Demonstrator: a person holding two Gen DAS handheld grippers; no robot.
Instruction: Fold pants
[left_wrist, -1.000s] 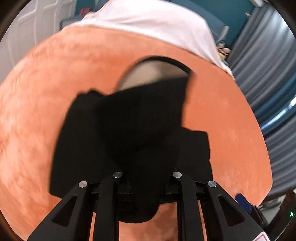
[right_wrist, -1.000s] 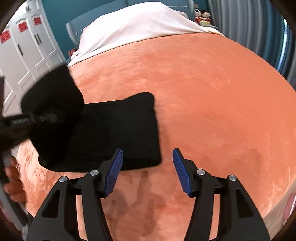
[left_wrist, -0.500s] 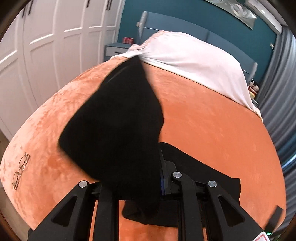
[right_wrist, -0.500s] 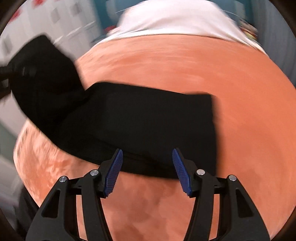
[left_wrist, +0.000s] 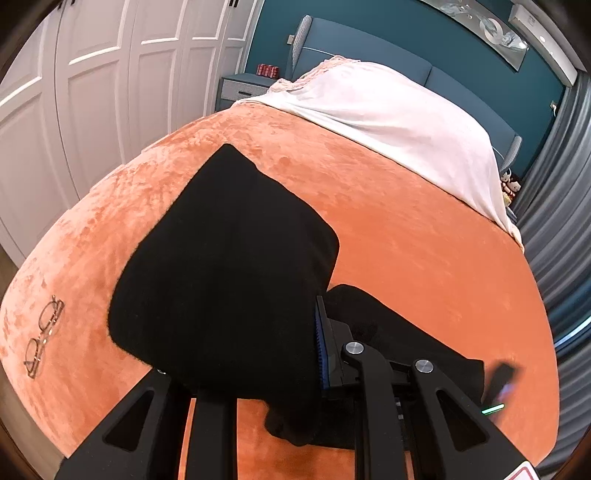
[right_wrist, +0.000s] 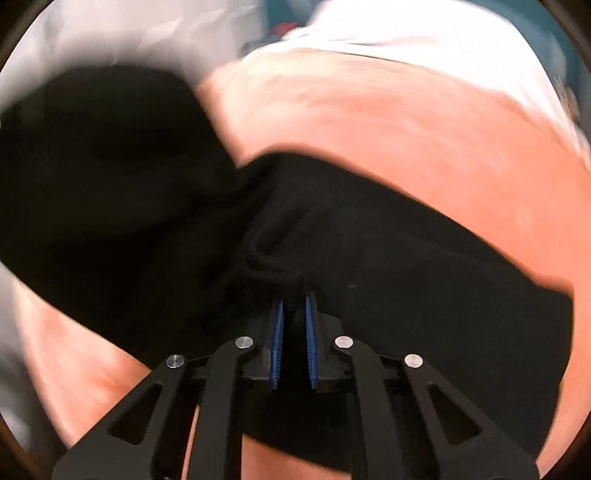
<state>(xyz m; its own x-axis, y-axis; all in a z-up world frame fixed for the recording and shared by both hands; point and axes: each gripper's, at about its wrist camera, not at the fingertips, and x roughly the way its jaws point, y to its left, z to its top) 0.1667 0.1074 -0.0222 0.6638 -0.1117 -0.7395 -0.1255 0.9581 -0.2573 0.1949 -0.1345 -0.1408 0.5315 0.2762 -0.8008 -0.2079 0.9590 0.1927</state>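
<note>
Glasses (left_wrist: 42, 334) visible in left view only, right hand-held gripper (right_wrist: 294, 332) pinching pants (right_wrist: 406, 258)

left wrist: bright, even, sharp | right wrist: heavy motion blur | both: fisheye bending, dark edges

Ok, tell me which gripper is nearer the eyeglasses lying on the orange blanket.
Left. The left gripper holds black pants raised near the eyeglasses, which lie toward its left side on the orange blanket. The right gripper pinches the pants elsewhere; no glasses show in its view.
</note>
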